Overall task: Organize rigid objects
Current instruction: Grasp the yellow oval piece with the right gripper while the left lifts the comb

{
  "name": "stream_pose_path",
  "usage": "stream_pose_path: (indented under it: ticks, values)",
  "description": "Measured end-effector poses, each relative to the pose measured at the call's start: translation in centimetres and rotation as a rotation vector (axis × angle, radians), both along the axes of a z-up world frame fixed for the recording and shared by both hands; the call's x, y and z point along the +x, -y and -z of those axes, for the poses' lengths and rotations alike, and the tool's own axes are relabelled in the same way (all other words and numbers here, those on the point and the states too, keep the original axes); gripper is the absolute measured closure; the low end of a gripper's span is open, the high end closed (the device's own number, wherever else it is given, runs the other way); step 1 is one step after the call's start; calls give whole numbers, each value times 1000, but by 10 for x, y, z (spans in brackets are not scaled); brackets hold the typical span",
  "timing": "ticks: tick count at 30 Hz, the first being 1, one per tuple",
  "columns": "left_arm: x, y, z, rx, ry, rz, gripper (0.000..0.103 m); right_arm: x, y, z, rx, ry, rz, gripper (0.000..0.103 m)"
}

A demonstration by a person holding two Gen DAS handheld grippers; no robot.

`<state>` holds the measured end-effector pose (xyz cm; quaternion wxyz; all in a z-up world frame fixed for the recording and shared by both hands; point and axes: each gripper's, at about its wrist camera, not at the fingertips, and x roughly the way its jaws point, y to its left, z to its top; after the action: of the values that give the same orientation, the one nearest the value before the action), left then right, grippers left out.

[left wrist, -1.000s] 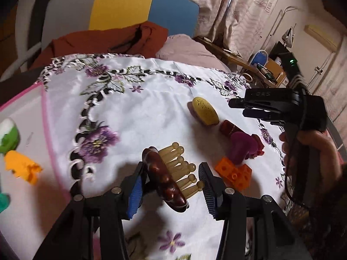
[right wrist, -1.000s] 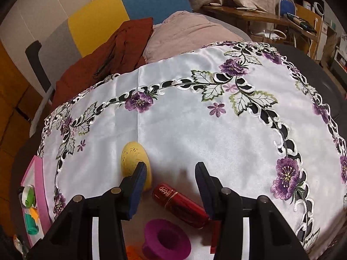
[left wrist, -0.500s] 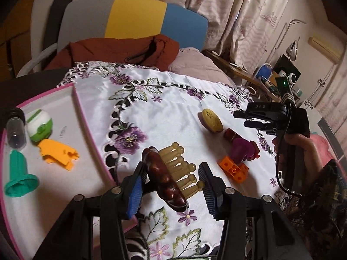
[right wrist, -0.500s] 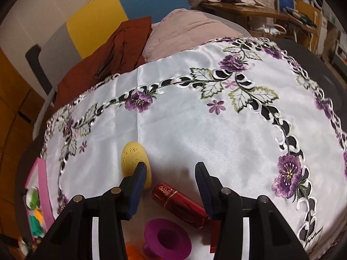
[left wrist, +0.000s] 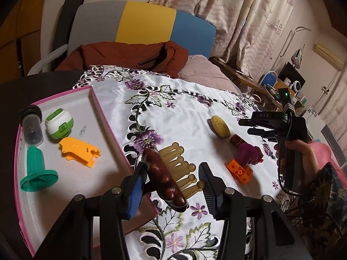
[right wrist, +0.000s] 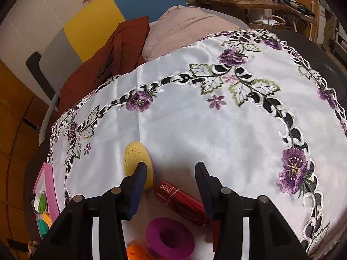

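My left gripper point(left wrist: 171, 178) is shut on a wooden comb point(left wrist: 167, 173) with a dark brown handle and pale peg teeth, held in the air over the right edge of the pink-rimmed tray point(left wrist: 102, 117). My right gripper point(right wrist: 171, 176) is open and empty, hovering above a red tube point(right wrist: 182, 202), with a yellow oval brush point(right wrist: 136, 162) by its left finger and a purple spool point(right wrist: 170, 237) below. In the left wrist view the right gripper point(left wrist: 249, 126) hangs over the yellow brush point(left wrist: 220, 125), purple spool point(left wrist: 246, 153) and orange brick point(left wrist: 239, 171).
The tray holds a green-white ball point(left wrist: 59, 124), an orange piece point(left wrist: 79, 150), a teal spool point(left wrist: 35, 171) and a clear vial point(left wrist: 32, 125). An embroidered white cloth point(right wrist: 195, 125) covers the round table. A chair with a rust jacket point(left wrist: 128, 56) stands behind.
My left gripper has carried the comb back and to the left, from over the cloth to the tray's edge; the tray and its contents came into view. The right gripper has barely moved.
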<state>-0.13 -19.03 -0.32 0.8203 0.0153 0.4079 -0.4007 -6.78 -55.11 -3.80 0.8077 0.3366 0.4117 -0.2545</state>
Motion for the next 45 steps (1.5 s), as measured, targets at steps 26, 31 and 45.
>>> stream_pose_path:
  ticks: [26,31,45]
  values:
    - [-1,-14,-1,18,5,-17,53,66,-28,18,-131,-126,-176,57]
    - [1,-28,-4,30,11,-53,53,79,-36,40,-212,-173,-211,59]
    - [7,-53,-18,58,52,-153,53,81,-46,42,-255,-167,-276,59]
